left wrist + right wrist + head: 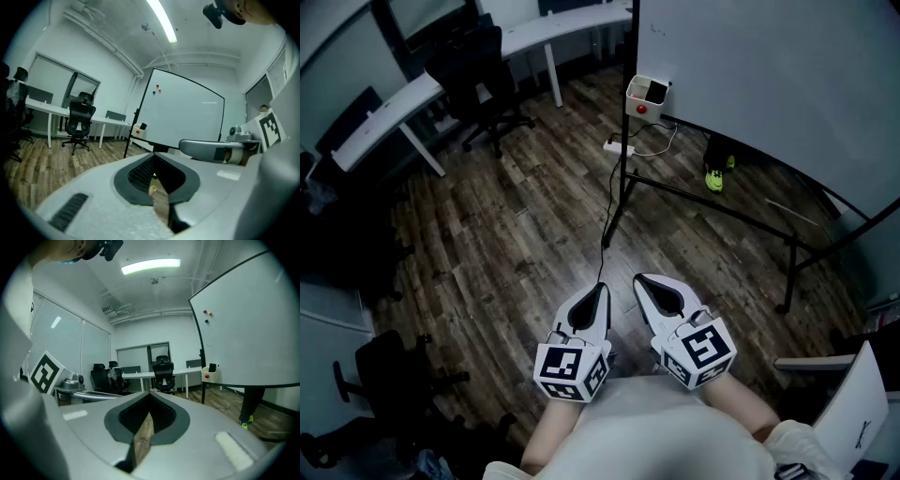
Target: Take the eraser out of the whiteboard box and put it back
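The white whiteboard box [645, 92] hangs at the lower left corner of the whiteboard [769, 75], with a red dot on its front. A black eraser [656, 91] stands inside it. Both grippers are held low and close to my body, far from the box. My left gripper [601, 287] and right gripper [640, 279] are side by side, both shut and holding nothing. The left gripper view shows the box [138, 131] far ahead past the shut jaws of the left gripper [153, 156]. The right gripper view shows the box [209, 375] at the right, beyond the right gripper [150, 393].
The whiteboard's black stand [712, 202] spreads over the wooden floor between me and the box. A power strip [619, 146] and its cable lie by the stand. A black office chair [483, 75] and white desks [403, 103] stand at the far left, and another chair [384, 375] near left.
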Demonstrator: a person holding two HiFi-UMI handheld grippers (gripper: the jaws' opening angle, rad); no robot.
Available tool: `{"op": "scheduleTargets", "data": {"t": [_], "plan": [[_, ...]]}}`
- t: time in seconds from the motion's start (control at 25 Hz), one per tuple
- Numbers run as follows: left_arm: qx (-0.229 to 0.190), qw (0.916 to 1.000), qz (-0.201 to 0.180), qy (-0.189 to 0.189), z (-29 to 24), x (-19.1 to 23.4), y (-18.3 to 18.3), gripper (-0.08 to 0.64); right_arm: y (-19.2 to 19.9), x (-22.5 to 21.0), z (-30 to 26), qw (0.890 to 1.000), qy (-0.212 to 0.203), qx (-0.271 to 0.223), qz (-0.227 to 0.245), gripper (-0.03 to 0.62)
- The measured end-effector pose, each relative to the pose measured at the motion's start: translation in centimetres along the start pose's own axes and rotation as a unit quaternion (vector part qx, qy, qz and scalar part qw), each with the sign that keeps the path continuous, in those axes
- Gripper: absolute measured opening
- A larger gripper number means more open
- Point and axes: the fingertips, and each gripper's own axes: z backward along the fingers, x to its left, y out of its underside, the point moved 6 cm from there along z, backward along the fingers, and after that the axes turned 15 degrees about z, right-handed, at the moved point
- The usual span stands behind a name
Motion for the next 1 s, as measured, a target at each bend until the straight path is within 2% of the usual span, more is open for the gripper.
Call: {"op": "scheduleTargets", "data": {"t": [0.2, 0.4, 0.76, 1.0], "plan": [[-0.003, 0.9999, 0.001, 0.015, -0.8, -1.9, 0.5, 0.002, 0.2, -0.9, 1.7, 1.000, 0.013, 0.005, 0.005, 0.003], [0.005, 0.9995, -0.012, 0.028, -0.9, -1.6, 0.5, 0.002, 0.6, -0.5, 1.9, 1.000, 0.029, 0.004, -0.001, 0.003], [0.026, 0.9982, -0.023, 0.049, -0.4, 1.3, -1.0, 0.002, 0.1, 1.0, -0.6, 0.998, 0.048, -0.012, -0.028, 0.003], [0.029, 0.9975, -0.024, 0.059, 0.4, 3.5, -1.8, 0.002, -0.4, 2.9, -1.7, 0.998, 0.057, -0.014, -0.026, 0.003]]}}
